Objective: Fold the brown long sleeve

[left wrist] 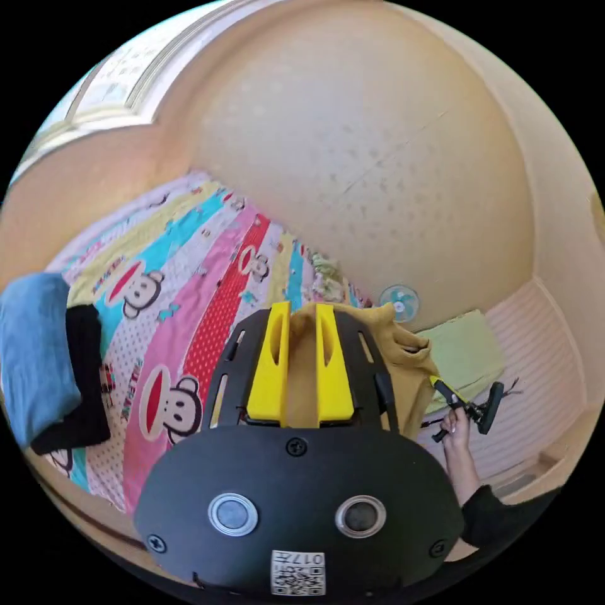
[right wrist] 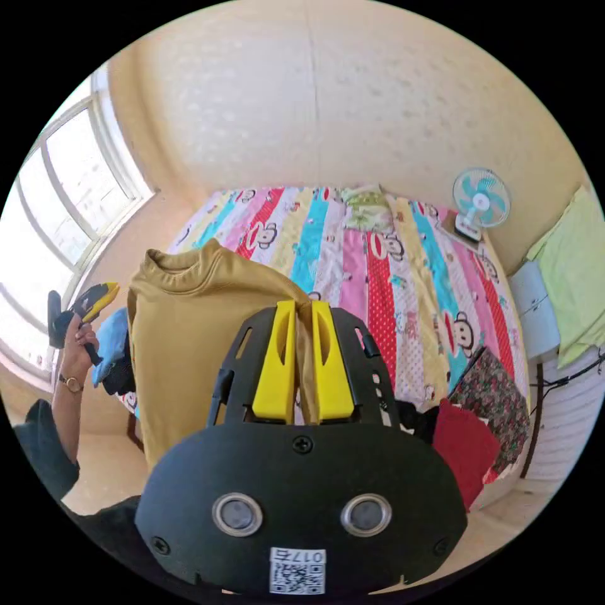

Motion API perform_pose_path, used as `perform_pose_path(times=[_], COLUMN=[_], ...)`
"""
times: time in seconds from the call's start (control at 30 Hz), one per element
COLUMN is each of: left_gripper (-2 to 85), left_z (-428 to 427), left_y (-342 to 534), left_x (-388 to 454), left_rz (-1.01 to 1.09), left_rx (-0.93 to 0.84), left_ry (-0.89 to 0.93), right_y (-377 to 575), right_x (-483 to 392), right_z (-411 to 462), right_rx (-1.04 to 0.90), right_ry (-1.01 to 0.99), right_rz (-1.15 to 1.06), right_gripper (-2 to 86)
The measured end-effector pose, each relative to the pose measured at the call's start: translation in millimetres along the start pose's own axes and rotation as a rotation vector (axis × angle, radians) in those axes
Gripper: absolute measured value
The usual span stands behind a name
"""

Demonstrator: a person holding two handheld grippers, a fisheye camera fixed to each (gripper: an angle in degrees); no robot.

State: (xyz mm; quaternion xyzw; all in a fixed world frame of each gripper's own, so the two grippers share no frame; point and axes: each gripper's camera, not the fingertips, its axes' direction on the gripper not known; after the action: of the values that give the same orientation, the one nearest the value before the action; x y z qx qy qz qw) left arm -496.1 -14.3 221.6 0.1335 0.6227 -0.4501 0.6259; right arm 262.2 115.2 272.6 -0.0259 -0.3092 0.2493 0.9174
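holding the brown shirt (right wrist: 189, 340) up in the air above the striped bed (right wrist: 403, 277), neckline at the top, body hanging smooth. left claw (left wrist: 301, 343) and right claw (right wrist: 302, 343) each clenching a shoulder edge. keeping both level and the cloth taut, then lowering it flat onto the bed for folding.

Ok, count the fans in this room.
1. A small teal fan stands at the bed's far corner by the wall; it also appears in the left gripper view. Others may be hidden.
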Motion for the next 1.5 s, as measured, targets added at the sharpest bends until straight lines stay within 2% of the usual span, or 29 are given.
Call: perform_pose_path(times=[0.1, 0.17, 0.23, 0.3, 0.37, 0.43, 0.5, 0.6, 0.67, 0.73, 0.83, 0.9, 0.97, 1.03, 1.17, 1.27, 1.37, 1.43, 1.5], left_gripper=[10.4, 11.2, 11.8, 12.4, 12.5, 11.0, 8.1, 4.2, 3.6, 4.2, 6.4, 8.9, 11.6, 13.0, 13.6, 14.9, 14.0, 10.8, 6.5], left_z=[14, 15, 18, 18, 19, 35, 33, 19, -21, -100, -179, -197, -190, -152, -86, -40, -9, -6, -11], left_y=[16, 44, 90, 122, 148, 175, 178, 150, 121, 86, 74, 77, 78, 86, 105, 104, 102, 94, 88], left_x=[-75, -111, -160, -193, -219, -243, -246, -260, -261, -269, -289, -292, -286, -271, -249, -238, -235, -228, -223], left_rz=[-0.154, -0.171, -0.208, -0.249, -0.274, -0.232, -0.149, -0.168, -0.138, -0.161, -0.338, -0.360, -0.288, -0.156, -0.005, 0.051, 0.055, 0.104, 0.131], left_rx=[-0.041, -0.100, -0.263, -0.376, -0.483, -0.685, -0.695, -0.802, -0.689, -0.410, -0.158, -0.109, -0.170, -0.360, -0.615, -0.779, -0.893, -0.937, -1.009], left_ry=[-0.053, -0.126, -0.320, -0.373, -0.397, -0.409, -0.402, -0.306, -0.392, -0.535, -0.543, -0.491, -0.374, -0.200, -0.119, -0.107, -0.254, -0.403, -0.382], right_y=[15, 41, 73, 113, 139, 155, 159, 148, 137, 124, 101, 86, 77, 69, 46, 25, 8, -1, -14], right_x=[19, 26, 36, 56, 71, 82, 90, 97, 100, 101, 95, 89, 86, 85, 89, 96, 99, 94, 72], right_z=[33, 35, 36, 32, 23, 15, 6, -6, -15, -20, -15, 2, 20, 38, 77, 102, 136, 153, 153], right_rx=[-0.108, -0.140, -0.210, -0.317, -0.347, -0.374, -0.416, -0.431, -0.419, -0.415, -0.437, -0.498, -0.556, -0.594, -0.634, -0.619, -0.685, -0.783, -0.831], right_ry=[-0.098, -0.142, -0.137, -0.131, -0.159, -0.150, -0.087, -0.079, -0.079, -0.069, -0.080, -0.060, -0.048, -0.048, 0.016, -0.003, -0.054, 0.004, 0.091], right_rz=[0.087, 0.100, 0.147, 0.287, 0.407, 0.501, 0.544, 0.574, 0.583, 0.586, 0.540, 0.490, 0.468, 0.446, 0.435, 0.481, 0.511, 0.450, 0.188], right_gripper=[2.9, 2.4, 2.0, 1.5, 1.3, 1.1, 0.9, 0.9, 1.1, 1.4, 2.9, 4.8, 6.4, 7.6, 9.3, 9.6, 8.3, 6.7, 4.8])
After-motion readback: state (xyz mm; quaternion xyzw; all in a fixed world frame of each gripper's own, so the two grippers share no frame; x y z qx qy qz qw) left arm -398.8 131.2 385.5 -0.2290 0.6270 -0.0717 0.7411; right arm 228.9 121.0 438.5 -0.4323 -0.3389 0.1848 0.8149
